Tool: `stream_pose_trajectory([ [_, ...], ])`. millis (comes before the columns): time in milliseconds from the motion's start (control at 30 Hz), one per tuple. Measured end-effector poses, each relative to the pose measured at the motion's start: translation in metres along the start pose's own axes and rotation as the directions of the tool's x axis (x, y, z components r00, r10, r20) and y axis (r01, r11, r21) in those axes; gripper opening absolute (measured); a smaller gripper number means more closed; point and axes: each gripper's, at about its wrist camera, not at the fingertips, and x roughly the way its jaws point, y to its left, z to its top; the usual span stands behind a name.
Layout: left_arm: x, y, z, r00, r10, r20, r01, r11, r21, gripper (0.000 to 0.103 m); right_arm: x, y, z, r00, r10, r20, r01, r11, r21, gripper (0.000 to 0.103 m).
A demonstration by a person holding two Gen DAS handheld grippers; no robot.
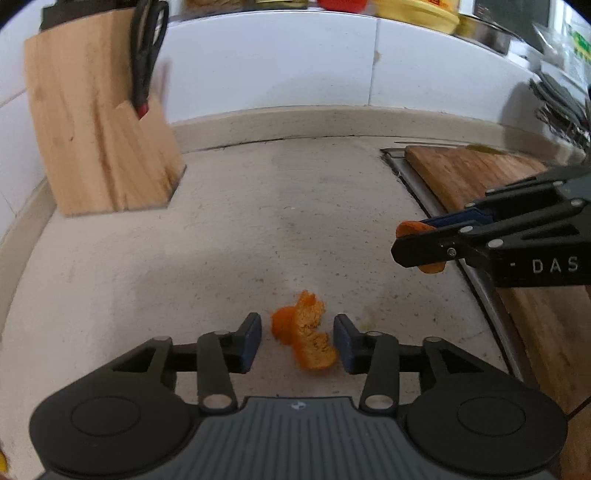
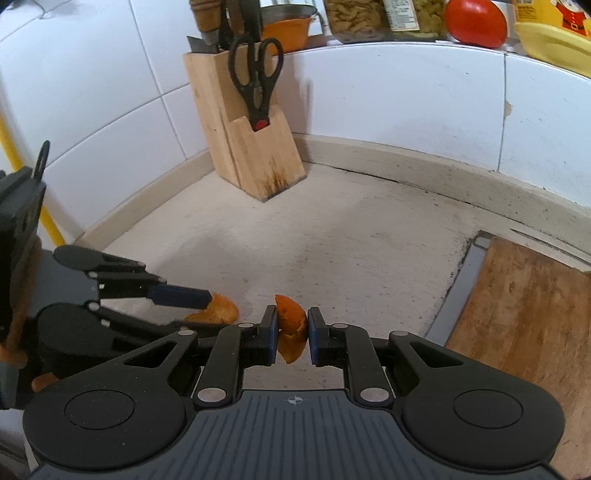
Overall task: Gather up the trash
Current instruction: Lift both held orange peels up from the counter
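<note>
A torn orange peel [image 1: 306, 338] lies on the pale stone counter [image 1: 229, 236]. My left gripper [image 1: 297, 332] is open around it, with a gap showing at the left pad; the right pad sits close against the peel's edge. In the right wrist view the same peel [image 2: 223, 309] rests on the counter between the left gripper's [image 2: 207, 312] blue fingers. My right gripper [image 2: 291, 328] is shut on a second, curved piece of orange peel [image 2: 291, 332], held off the counter. In the left wrist view that right gripper [image 1: 410, 240] hovers at the right with its peel [image 1: 408, 228].
A wooden knife block [image 2: 251, 147] with black scissors [image 2: 255, 77] stands in the tiled corner. A wooden cutting board [image 2: 524, 310] lies at the right beside a metal rim [image 2: 461, 280]. A ledge above holds a tomato [image 2: 474, 22], jars and a yellow dish.
</note>
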Motion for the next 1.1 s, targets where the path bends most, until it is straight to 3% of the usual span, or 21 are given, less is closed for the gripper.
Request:
stream_pose_trajectory([
  [67,0.003,0.003,0.003,1.0,0.003,-0.001,-0.003,1.0,-0.024,0.039,0.0,0.0,0.0,1.0,-0.002,-0.001,0.002,1.0,0.005,0.022],
  [200,0.002,-0.008,0.009,1.0,-0.002,-0.024,0.002,1.0,0.005,0.013,0.001,0.002,-0.001,1.0,-0.001,-0.001,0.001,1.0,0.0,0.022],
  [333,-0.006,-0.019,0.007,0.997,-0.022,-0.081,0.024,0.999,0.031,0.01,-0.002,0.001,-0.001,1.0,-0.002,0.005,0.002,1.0,0.004,0.022],
  [500,-0.023,-0.02,-0.009,0.994,0.027,-0.109,-0.021,0.998,0.054,0.008,-0.009,-0.001,-0.002,1.0,-0.007,0.023,0.007,1.0,0.017,0.022],
  [700,-0.055,0.002,-0.025,0.998,0.035,-0.056,-0.039,0.996,-0.086,0.008,-0.017,0.003,-0.005,0.999,0.002,0.035,-0.003,1.0,0.016,0.022],
  [1100,-0.104,0.015,-0.064,0.994,0.101,0.048,-0.082,0.951,-0.299,0.008,-0.027,0.038,-0.007,0.999,0.047,0.01,-0.046,0.997,-0.069,0.021],
])
